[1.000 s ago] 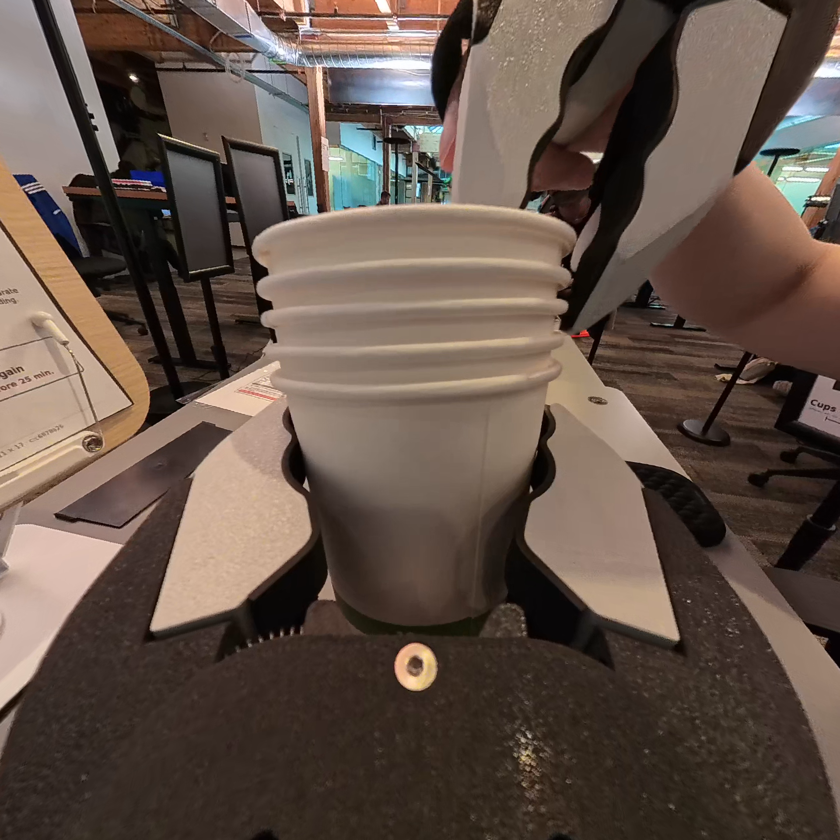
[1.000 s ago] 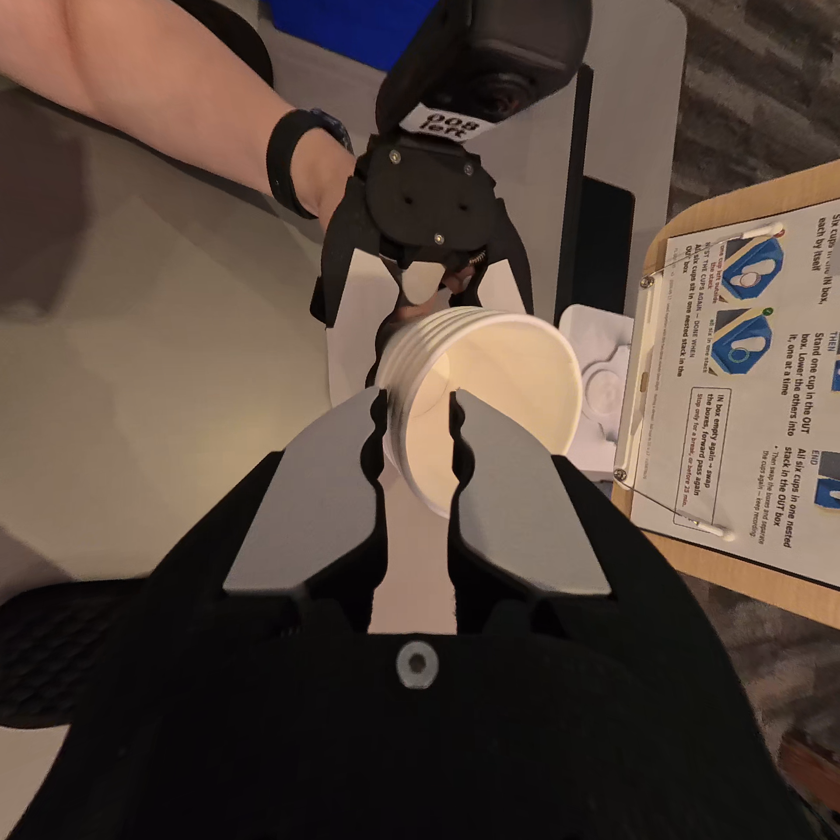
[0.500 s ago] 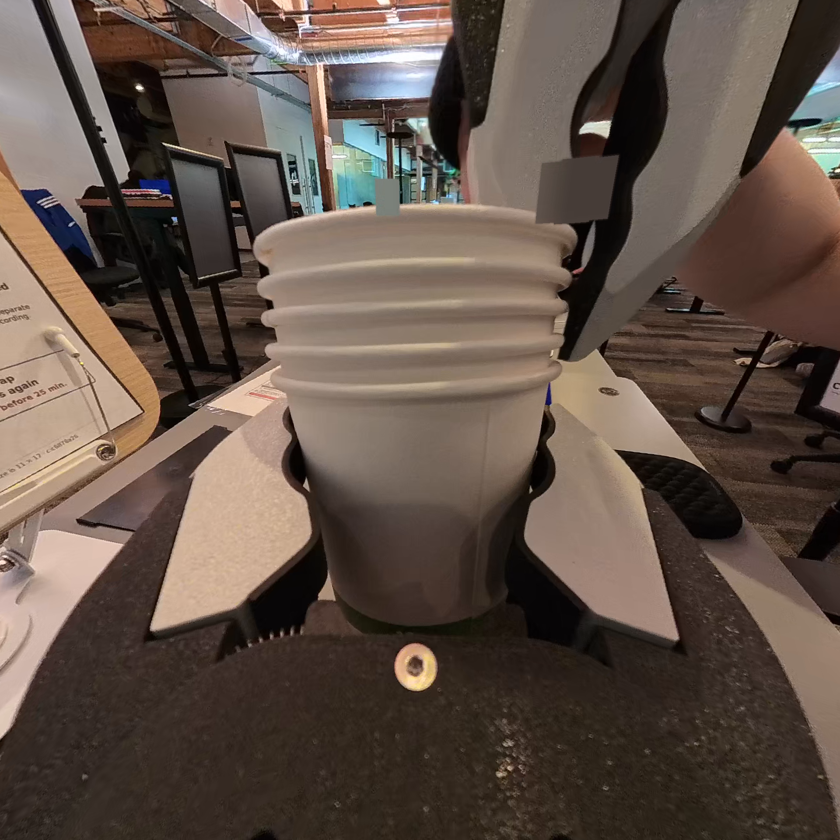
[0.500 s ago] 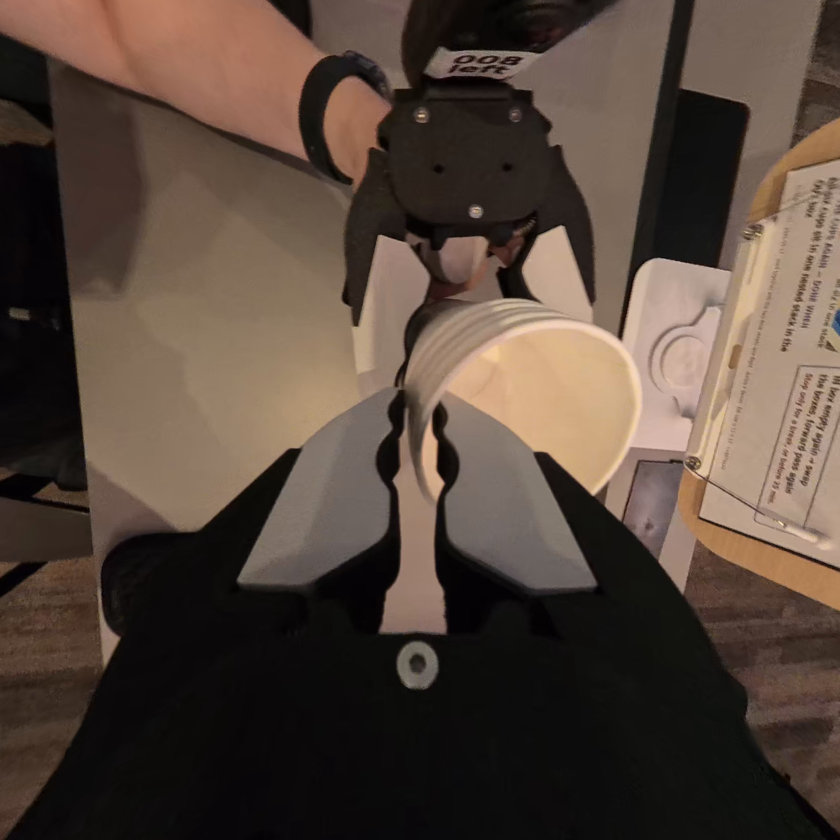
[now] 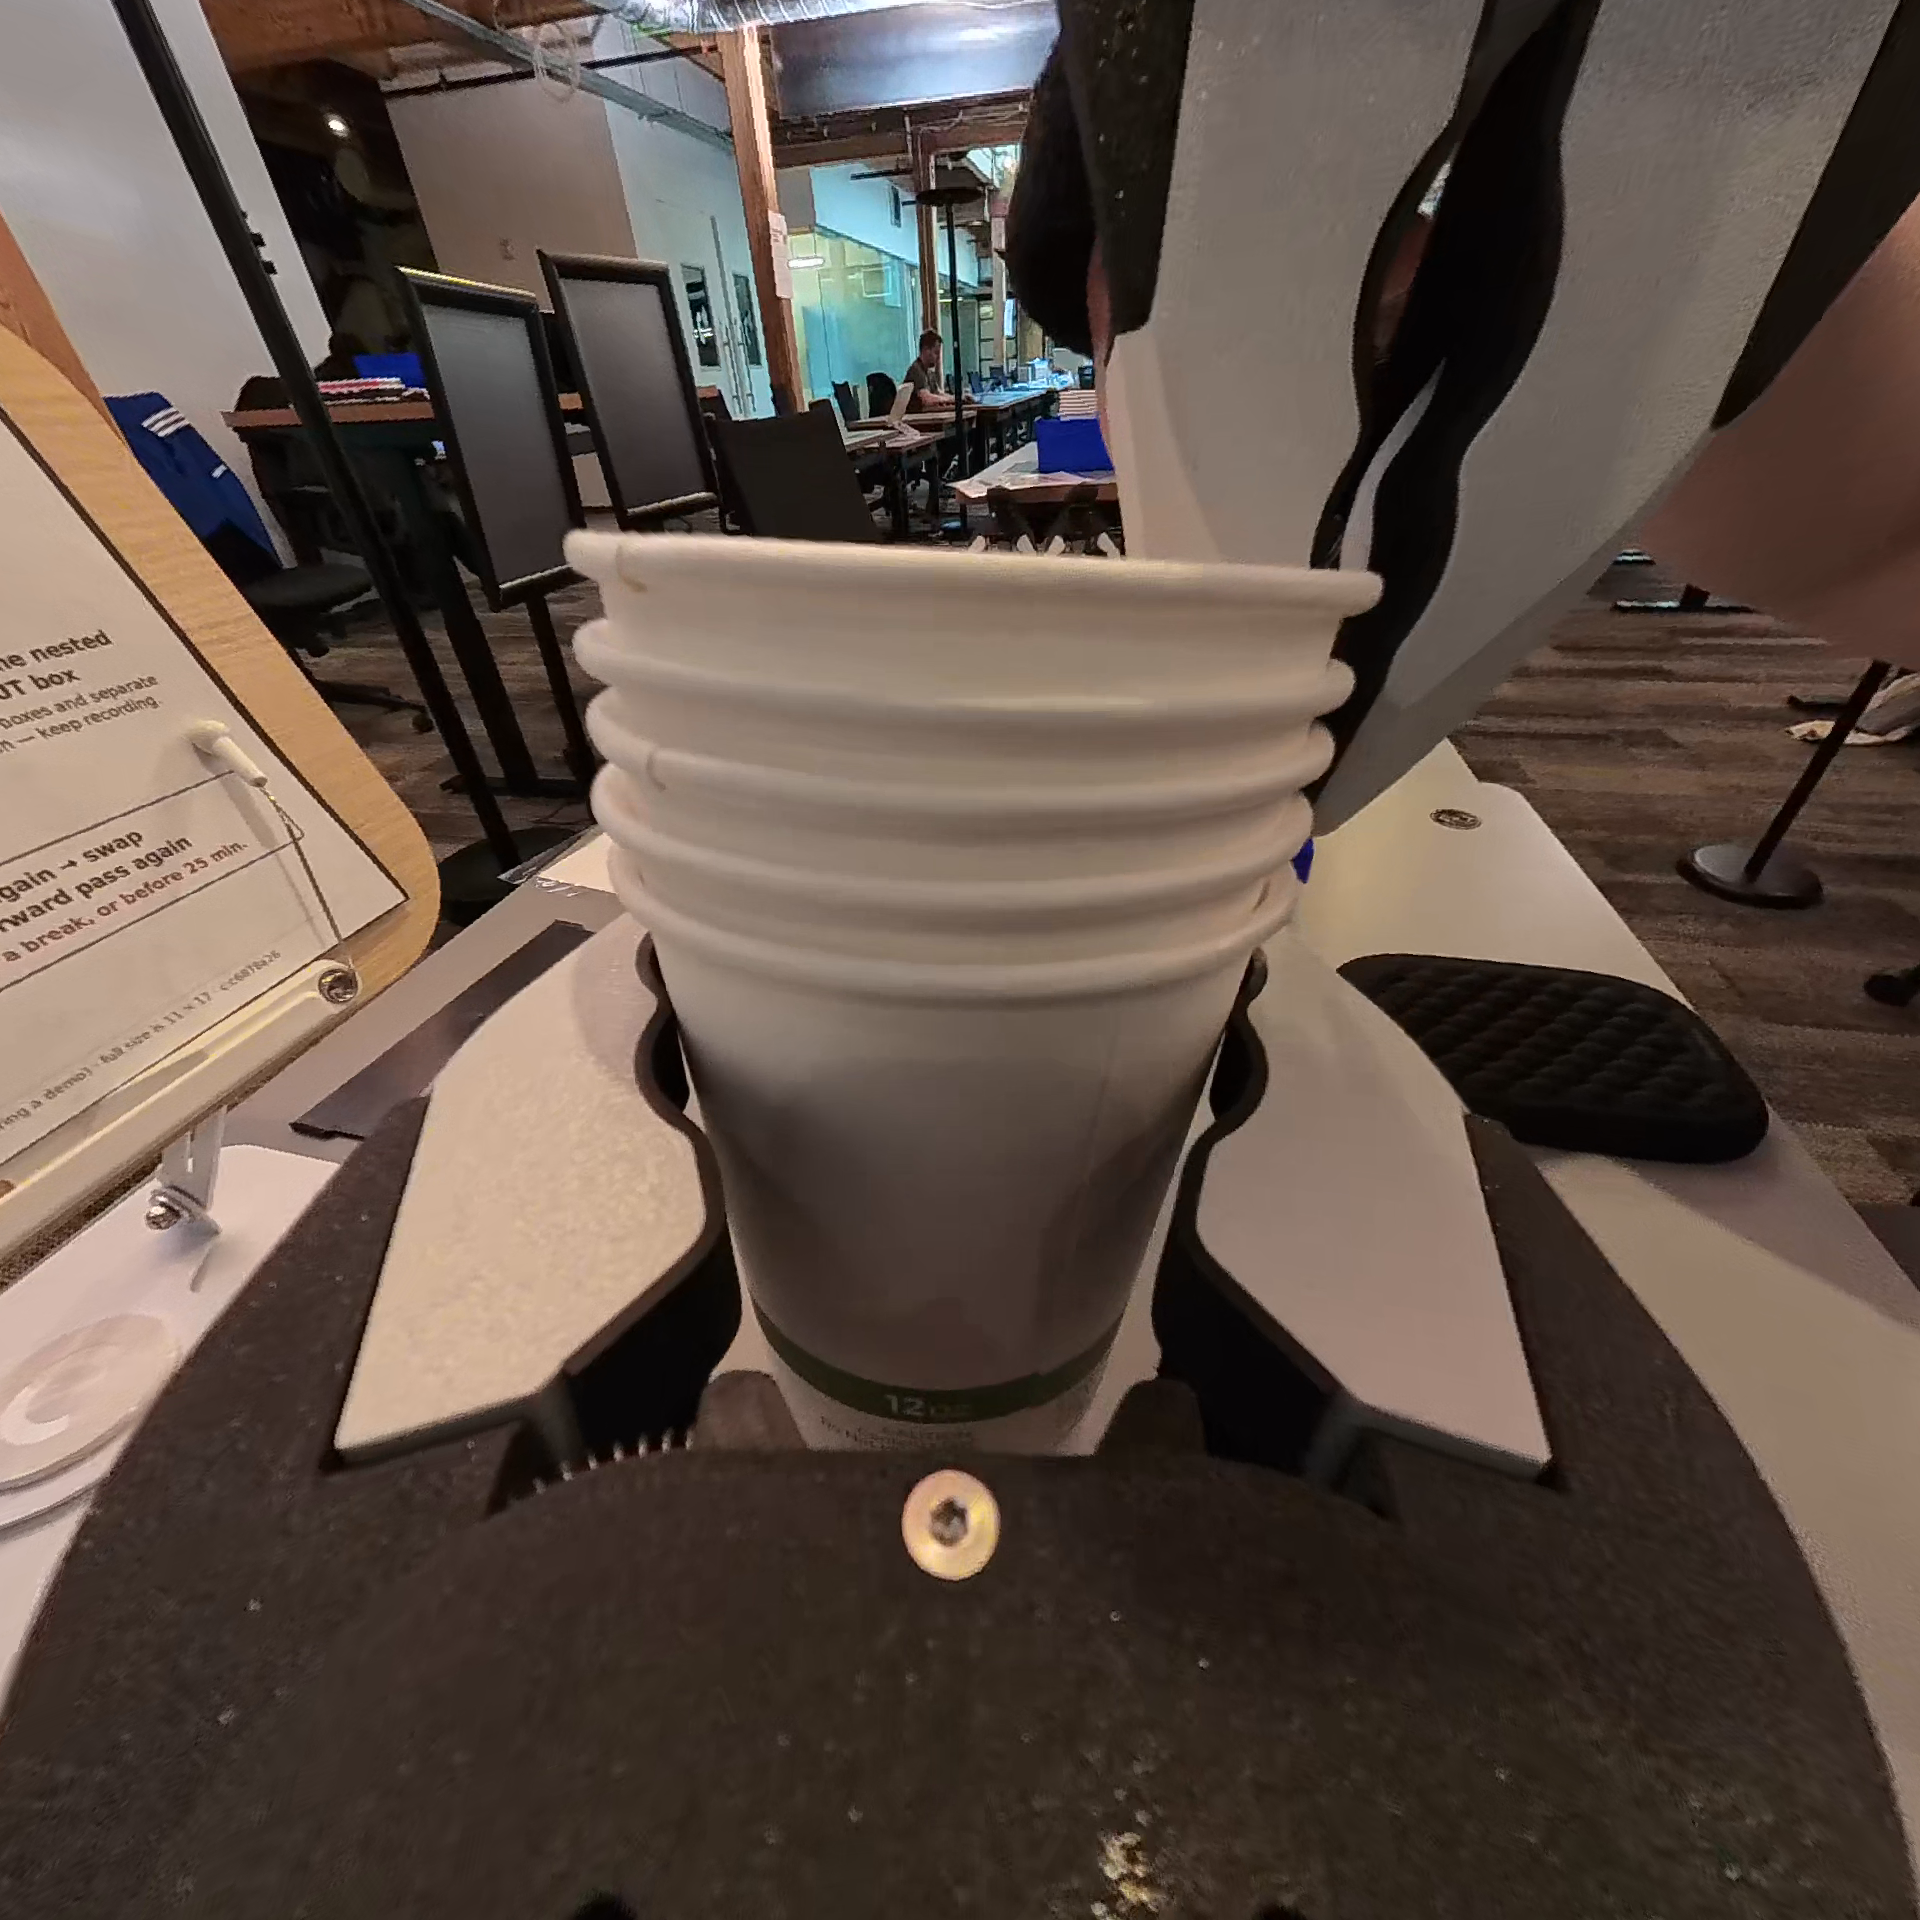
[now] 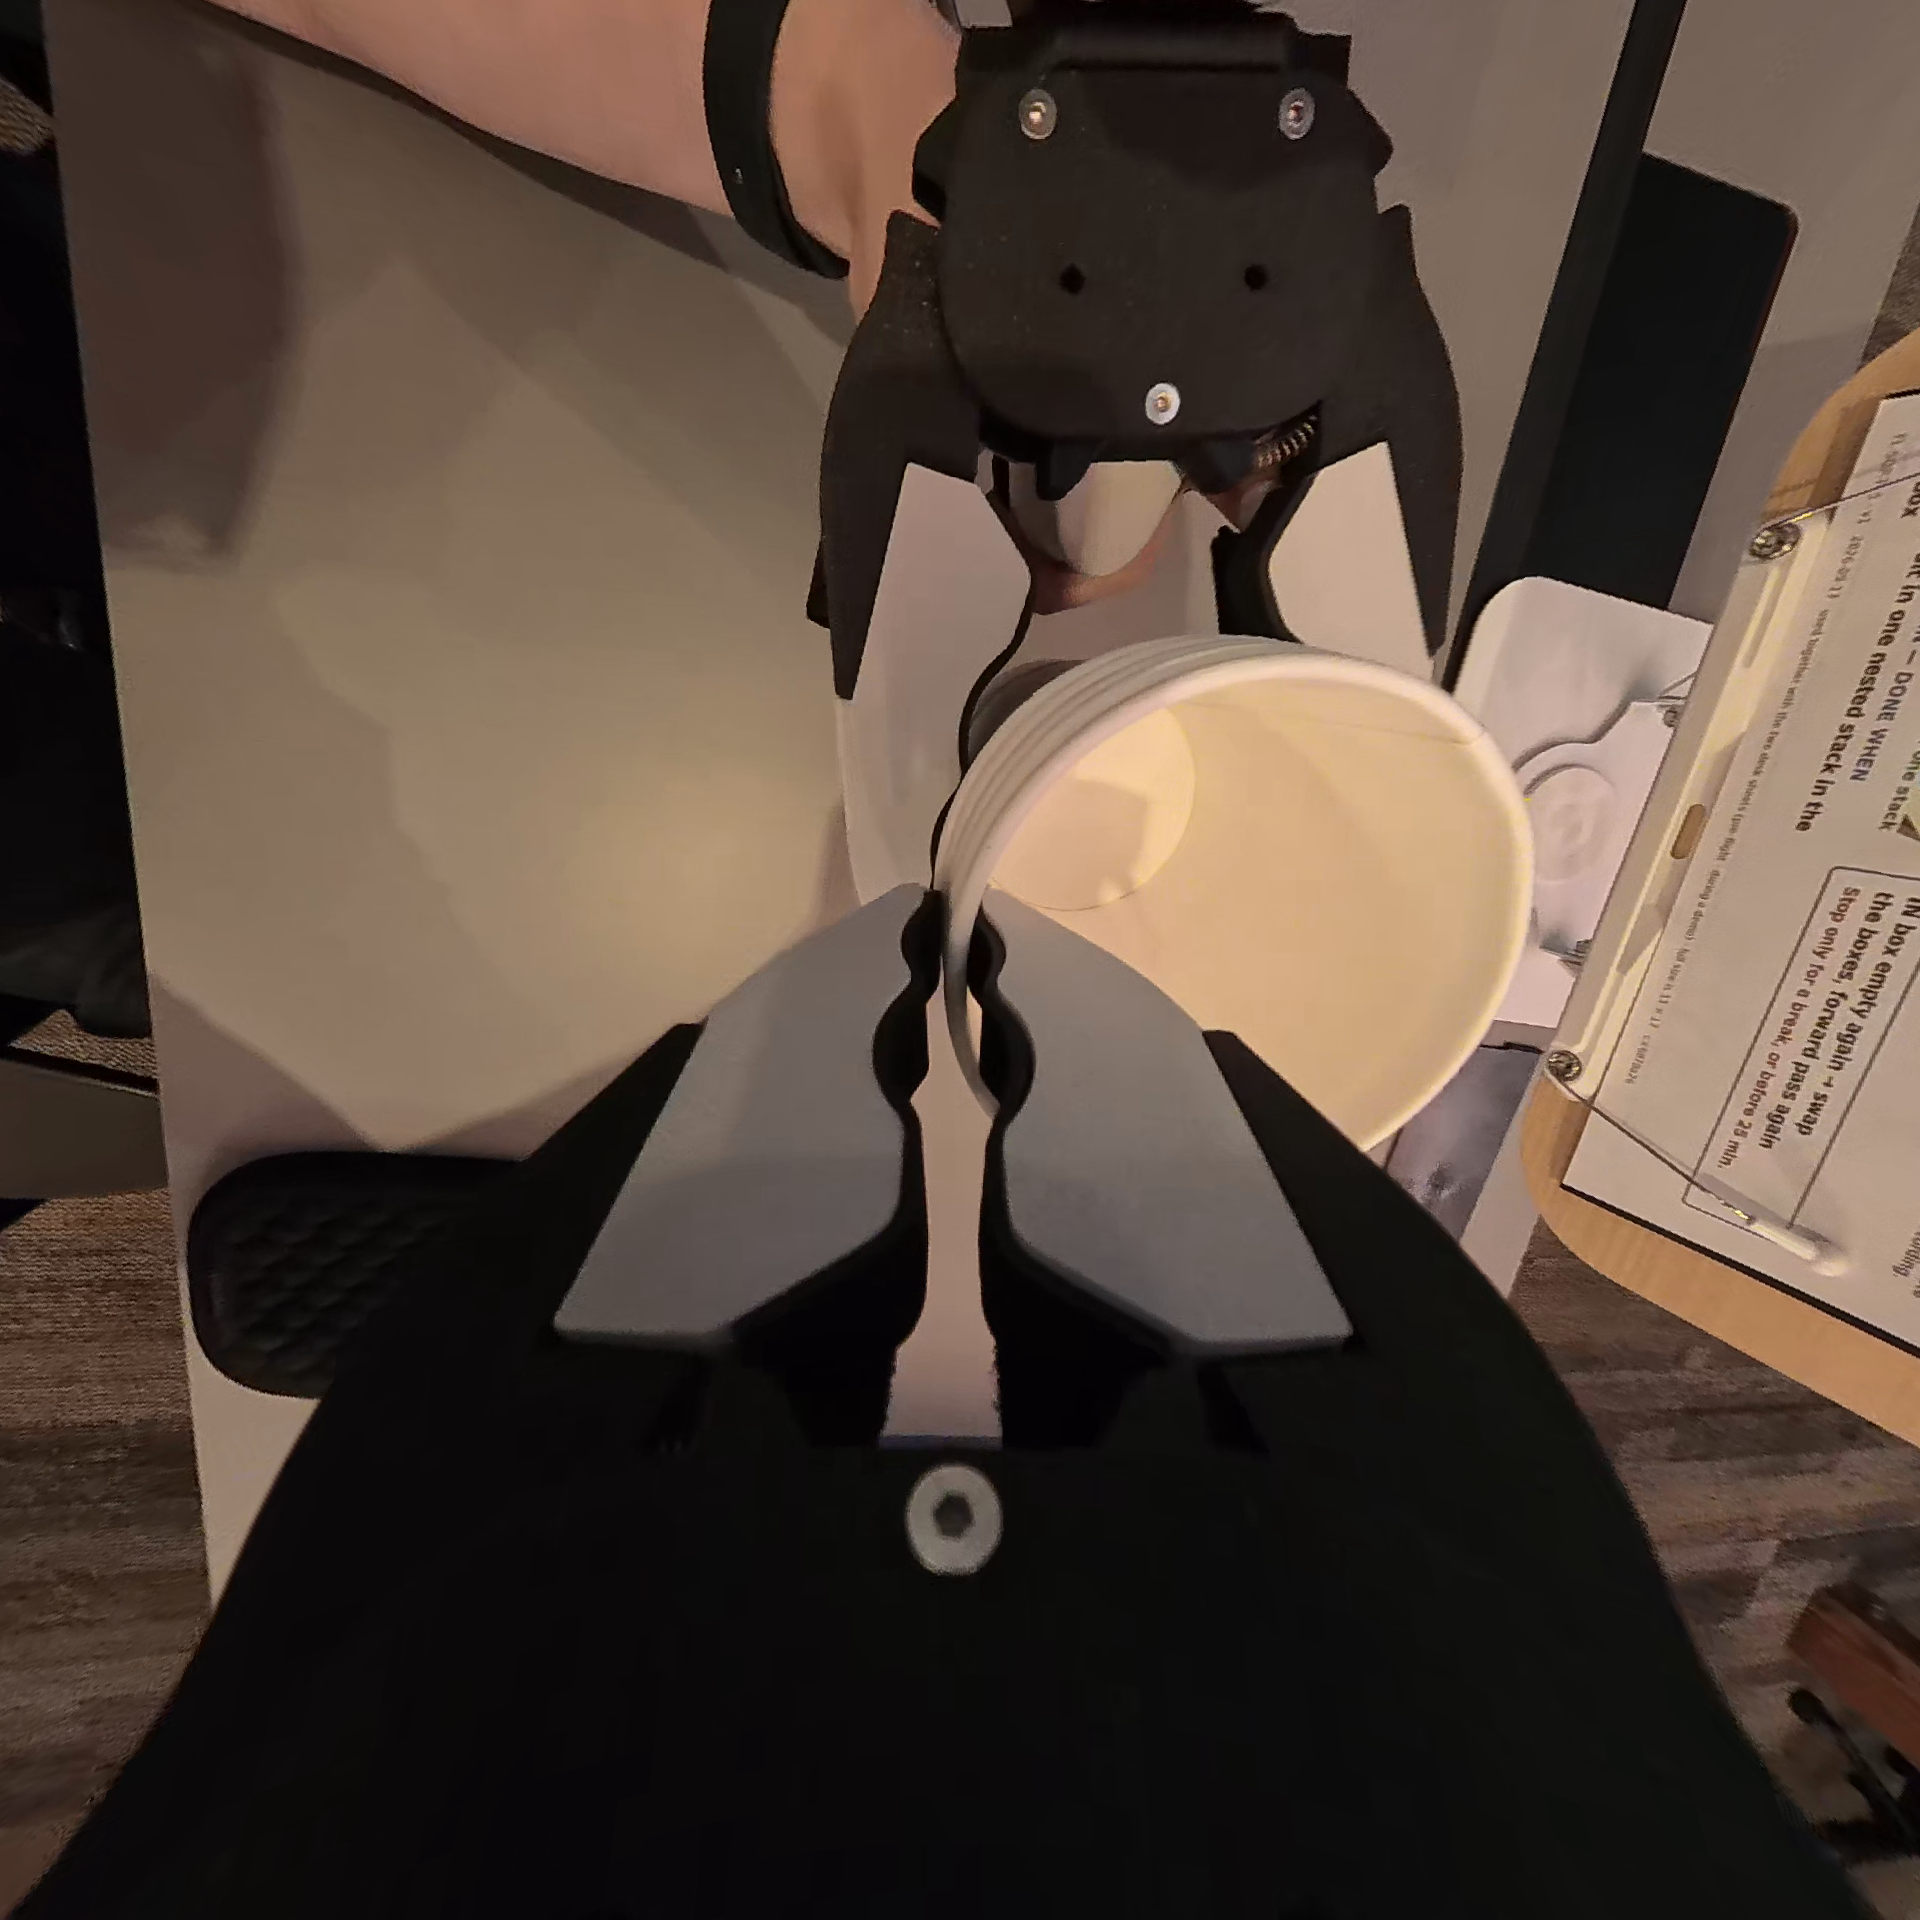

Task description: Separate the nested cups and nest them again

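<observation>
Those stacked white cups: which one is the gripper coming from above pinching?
The innermost, top cup: the right gripper is shut on its rim, one finger inside, one outside. The left gripper clamps the outermost, bottom cup by its sides.

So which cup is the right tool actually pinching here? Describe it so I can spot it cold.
Start from the stack of white paper cups clamped upright in the left tool above the grey table. Five rolled rims show, one above another. The right tool closes on the wall of the top cup, the innermost one, whose open mouth and pale inside show.
</observation>
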Available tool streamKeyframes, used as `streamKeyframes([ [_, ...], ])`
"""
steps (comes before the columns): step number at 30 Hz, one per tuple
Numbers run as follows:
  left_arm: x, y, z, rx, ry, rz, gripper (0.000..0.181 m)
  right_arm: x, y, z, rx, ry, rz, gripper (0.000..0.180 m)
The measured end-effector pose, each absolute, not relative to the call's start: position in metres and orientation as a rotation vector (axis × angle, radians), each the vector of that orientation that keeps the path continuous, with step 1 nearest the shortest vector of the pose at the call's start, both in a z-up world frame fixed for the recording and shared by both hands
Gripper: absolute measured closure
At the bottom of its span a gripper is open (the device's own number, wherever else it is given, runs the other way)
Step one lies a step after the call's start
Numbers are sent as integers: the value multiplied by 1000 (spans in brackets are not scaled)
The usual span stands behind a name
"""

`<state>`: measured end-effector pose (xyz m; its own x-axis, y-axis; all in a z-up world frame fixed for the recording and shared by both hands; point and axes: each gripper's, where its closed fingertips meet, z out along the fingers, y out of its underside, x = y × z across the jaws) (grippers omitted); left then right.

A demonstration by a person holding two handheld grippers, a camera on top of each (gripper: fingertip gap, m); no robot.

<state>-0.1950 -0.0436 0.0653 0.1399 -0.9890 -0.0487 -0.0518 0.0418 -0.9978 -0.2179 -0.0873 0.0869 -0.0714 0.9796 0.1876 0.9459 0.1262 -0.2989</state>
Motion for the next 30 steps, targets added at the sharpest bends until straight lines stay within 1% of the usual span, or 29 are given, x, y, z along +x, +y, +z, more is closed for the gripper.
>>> streamKeyframes([
  [7, -196, -36, 57, -1301, 1170, -1007, 81, -216, -84, 92, -1853, -2058, 97, 176],
  [17, -196, -41, 67, -1234, 1145, -1031, 84, -219, -86, 86, -1846, -2073, 95, 175],
  [20, -194, -44, 69, -1225, 1152, -1040, 85, -223, -86, 86, -1847, -2053, 124, 164],
  [25, -193, -47, 74, -1208, 1149, -1035, 85, -225, -84, 79, -1823, -2074, 44, 161],
  [27, -194, -47, 73, -1213, 1155, -1032, 85, -226, -87, 77, -1815, -2103, 35, 170],
  [30, -195, -48, 70, -1229, 1184, -1026, 83, -227, -89, 75, -1815, -2119, 21, 171],
])
